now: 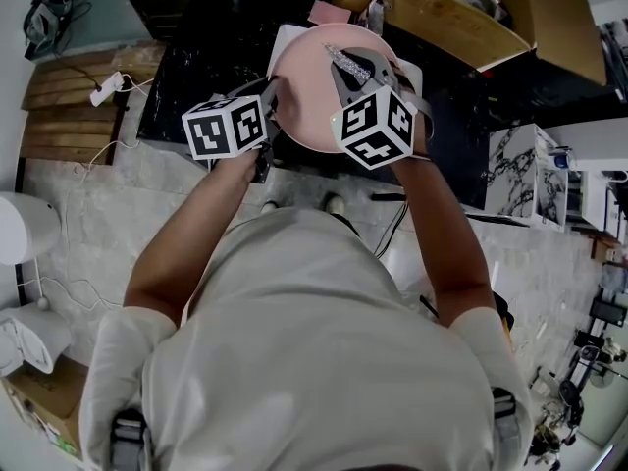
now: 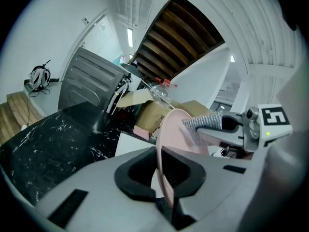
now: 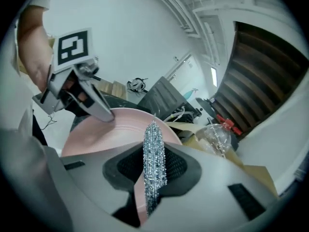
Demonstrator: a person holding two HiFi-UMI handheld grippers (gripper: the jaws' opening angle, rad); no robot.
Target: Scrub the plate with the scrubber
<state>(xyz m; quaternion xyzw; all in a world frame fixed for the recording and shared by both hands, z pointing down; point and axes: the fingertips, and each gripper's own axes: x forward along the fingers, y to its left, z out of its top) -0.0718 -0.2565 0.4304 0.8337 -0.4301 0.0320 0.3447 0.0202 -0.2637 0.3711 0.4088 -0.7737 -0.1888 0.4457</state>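
Note:
A pink plate (image 1: pixel 309 86) is held up on edge over the black counter. My left gripper (image 1: pixel 273 94) is shut on its left rim; in the left gripper view the rim (image 2: pixel 166 178) runs between the jaws of the left gripper (image 2: pixel 161 170). My right gripper (image 1: pixel 358 67) is shut on a silvery mesh scrubber (image 1: pixel 345 62), which lies against the plate's face. In the right gripper view the scrubber (image 3: pixel 153 163) stands upright between the jaws, with the plate (image 3: pixel 106 129) right behind it. The left gripper's fingers (image 3: pixel 99 109) pinch the plate's far rim.
A black marble counter (image 1: pixel 191 77) lies below the plate, with a white board (image 1: pixel 289 39) on it. Open cardboard boxes (image 1: pixel 461 18) stand behind. A clear plastic bottle (image 3: pixel 217 137) sits by the boxes. A power strip (image 1: pixel 103 88) rests on wooden steps at the left.

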